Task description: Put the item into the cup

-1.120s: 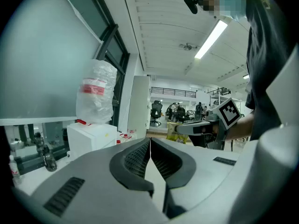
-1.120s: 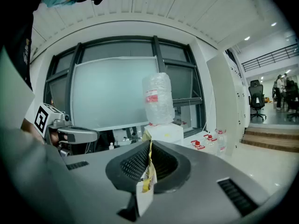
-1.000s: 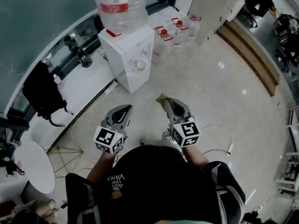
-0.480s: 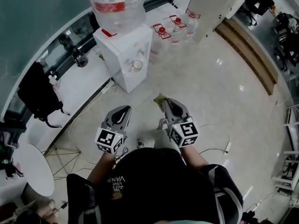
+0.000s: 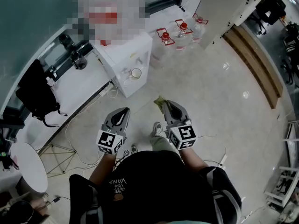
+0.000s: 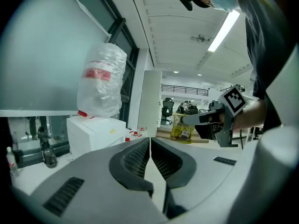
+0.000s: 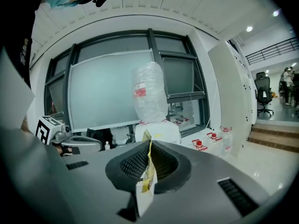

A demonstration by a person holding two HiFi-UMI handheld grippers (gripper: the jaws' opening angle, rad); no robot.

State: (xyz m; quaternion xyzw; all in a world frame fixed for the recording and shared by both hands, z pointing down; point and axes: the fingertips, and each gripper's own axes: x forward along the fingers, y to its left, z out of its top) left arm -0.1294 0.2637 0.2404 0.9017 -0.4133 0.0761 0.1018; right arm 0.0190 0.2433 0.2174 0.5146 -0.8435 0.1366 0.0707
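A small yellow packet (image 5: 160, 101) is pinched edge-on in my right gripper (image 5: 167, 105), which is shut on it; in the right gripper view the packet (image 7: 147, 174) stands up between the mesh pads. My left gripper (image 5: 125, 112) is held beside it at waist height, jaws shut with nothing between them (image 6: 150, 141). A white cup (image 5: 136, 73) sits on the ledge of the white water dispenser (image 5: 140, 50), ahead of both grippers and well apart from them. From the left gripper view the packet (image 6: 181, 127) shows in the right gripper (image 6: 187, 120).
A big water jug (image 7: 149, 94) tops the dispenser (image 7: 161, 130). Red-capped water bottles (image 5: 181, 31) stand on the floor to its right. A white counter with a black bag (image 5: 37, 94) runs along the window at left. Cables (image 5: 74, 146) lie on the tiled floor.
The person has stepped forward, a shoe now showing between the grippers. The cup and dispenser sit slightly lower in the head view. Both grippers keep their pose and grip.
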